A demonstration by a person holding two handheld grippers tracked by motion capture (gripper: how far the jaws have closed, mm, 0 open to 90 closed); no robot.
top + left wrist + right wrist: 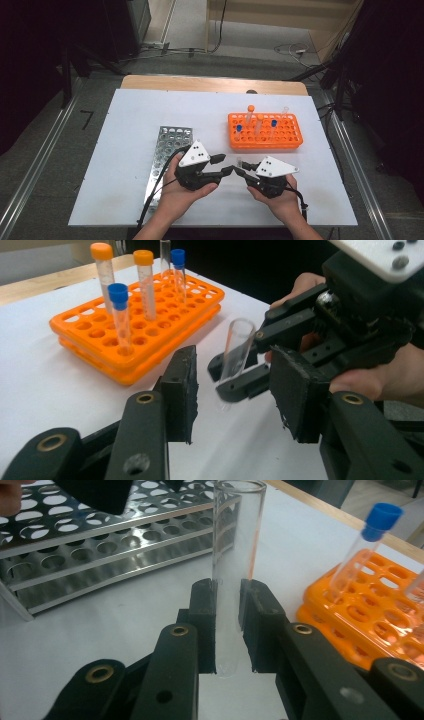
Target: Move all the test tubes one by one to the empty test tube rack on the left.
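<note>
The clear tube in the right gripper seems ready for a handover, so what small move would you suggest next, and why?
Probably ease the left gripper forward until its pads bracket the clear tube, then close. The right gripper clamps the tube upright and uncapped, while the left gripper's pads stand apart just short of it, not touching.

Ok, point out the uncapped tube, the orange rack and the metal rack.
uncapped tube [235, 540], right gripper view, glass wall above the pads
orange rack [265, 142], high view, front wall
metal rack [172, 137], high view, top plate near its far end
</note>
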